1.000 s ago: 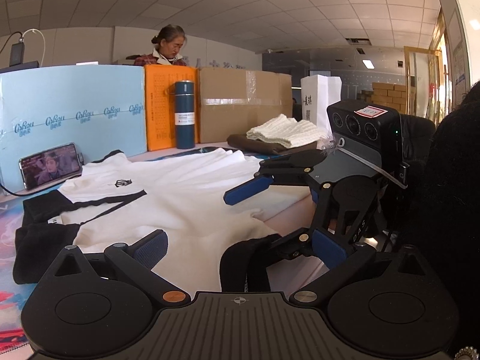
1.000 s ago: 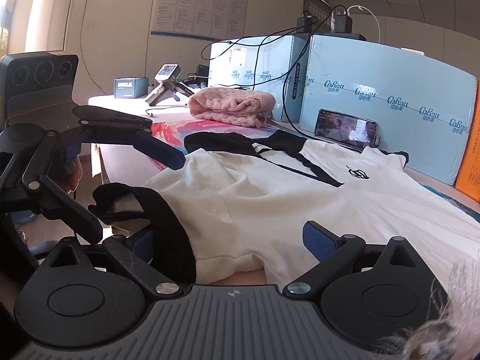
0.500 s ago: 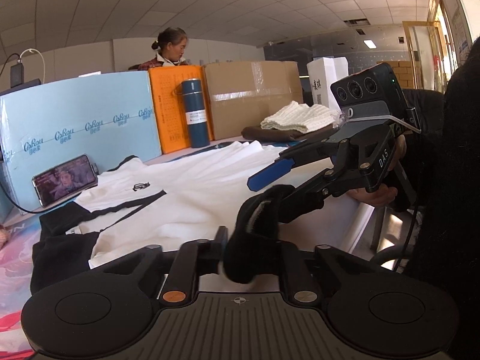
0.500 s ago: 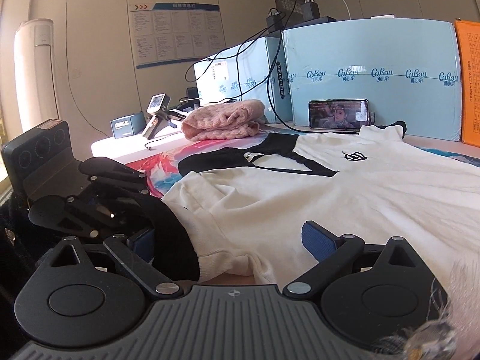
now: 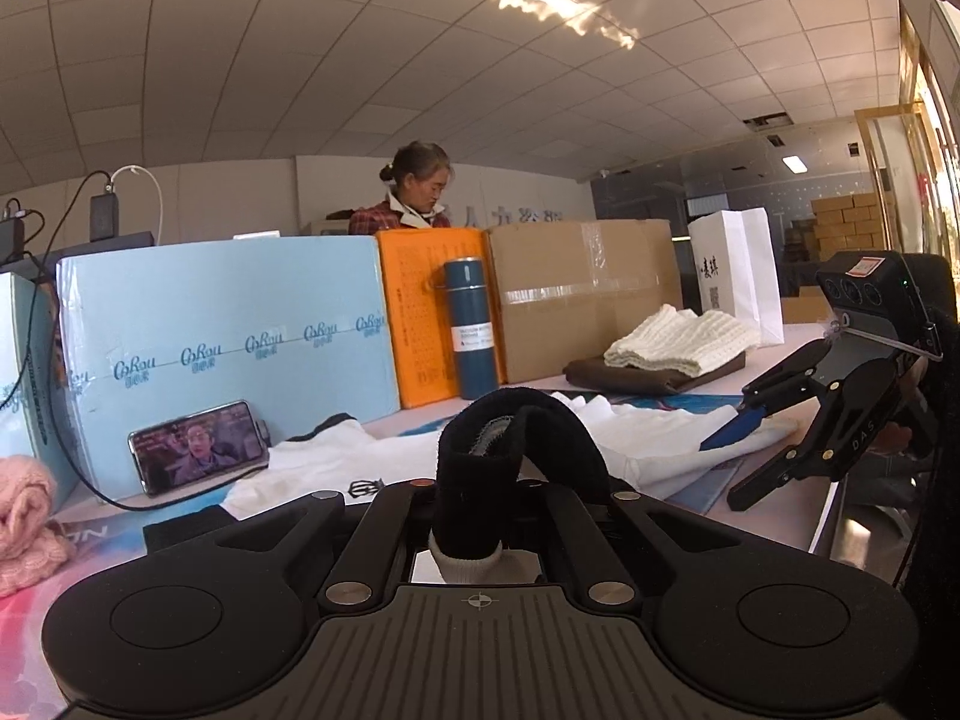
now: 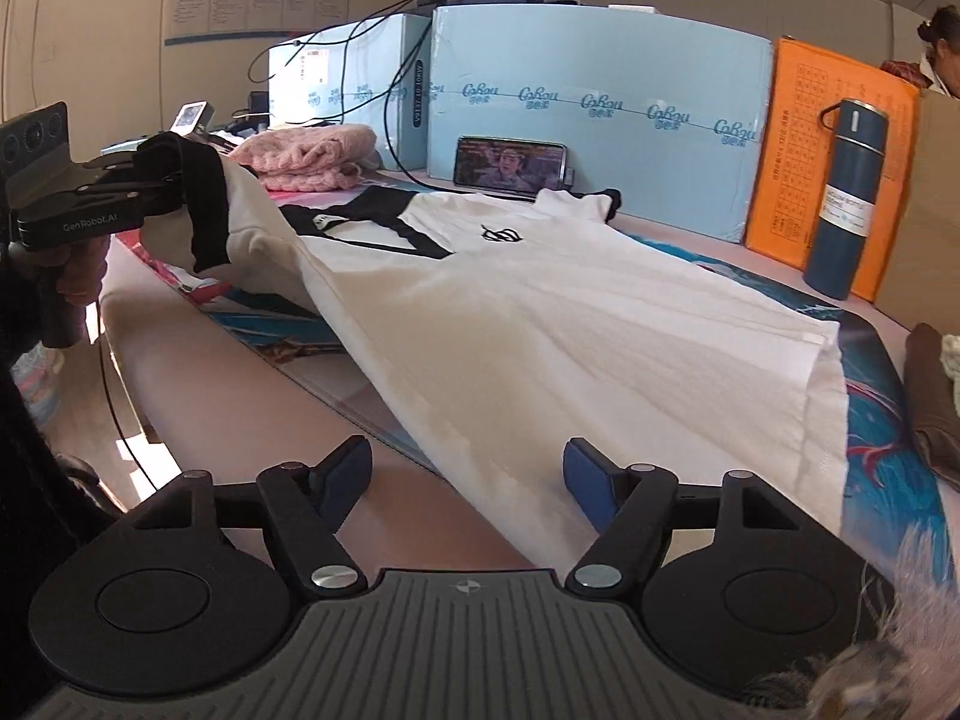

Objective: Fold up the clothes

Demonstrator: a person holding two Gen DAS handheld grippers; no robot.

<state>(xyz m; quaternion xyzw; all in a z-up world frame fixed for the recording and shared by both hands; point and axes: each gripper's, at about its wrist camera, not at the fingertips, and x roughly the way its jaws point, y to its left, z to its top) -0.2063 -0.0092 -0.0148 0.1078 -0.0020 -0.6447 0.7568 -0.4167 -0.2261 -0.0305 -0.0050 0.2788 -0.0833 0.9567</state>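
- One white T-shirt (image 6: 540, 312) lies spread on my table (image 6: 240, 396), its collar end just in front of the propped phone (image 6: 510, 165).
- My left gripper (image 5: 480, 498) is clamped on the black sleeve cuff (image 5: 510, 456), lifted off the table on the phone's near side.
- My right gripper (image 6: 468, 474) hangs with its jaws apart at the shirt's near edge, gripping nothing.
- A blue flask (image 6: 846, 198) stands right of the phone.

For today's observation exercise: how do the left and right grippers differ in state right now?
The left gripper is shut on the white shirt's black sleeve cuff, held lifted off the table; the right gripper is open and holds nothing, its blue pads either side of the shirt's near edge. Both are black, two-fingered and hand-held.
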